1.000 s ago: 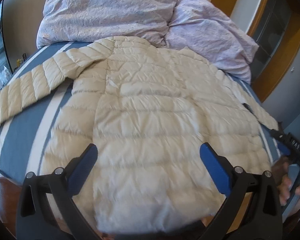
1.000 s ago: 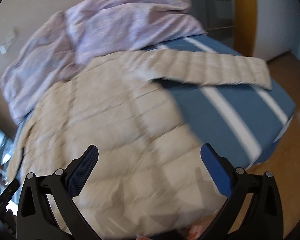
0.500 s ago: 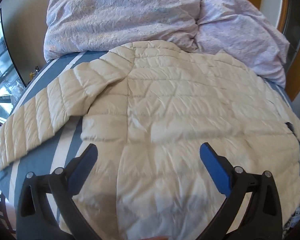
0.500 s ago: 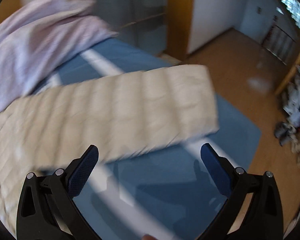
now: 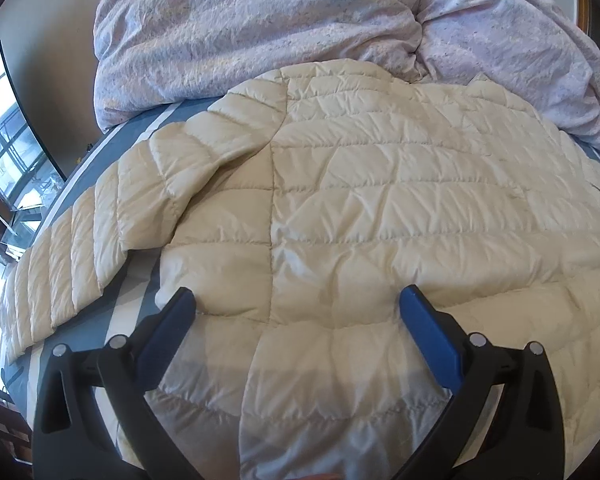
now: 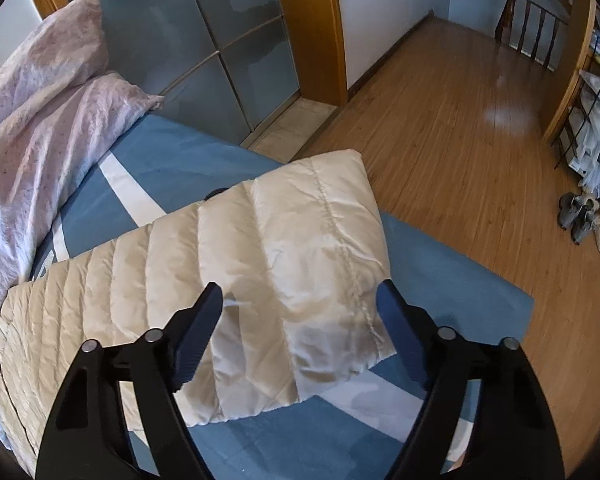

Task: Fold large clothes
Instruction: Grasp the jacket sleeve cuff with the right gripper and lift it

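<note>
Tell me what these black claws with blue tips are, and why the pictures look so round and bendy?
Those claws are grabbing tools. A person holds one in each hand, and each tool carries a tiny camera looking forward between its two fingers. That lens bends the picture, so everything looks round.

One picture comes from the left tool. It looks down on a puffy cream jacket spread flat on a blue striped bed, with a lilac duvet bunched behind it.

The other picture comes from the right tool. It hangs over the end of the jacket's sleeve, with a wooden floor beyond the bed.

Neither tool holds anything. The left one is wide open. The right one has just been closing, with the sleeve's end between its fingers, but is not pinching it yet.
</note>
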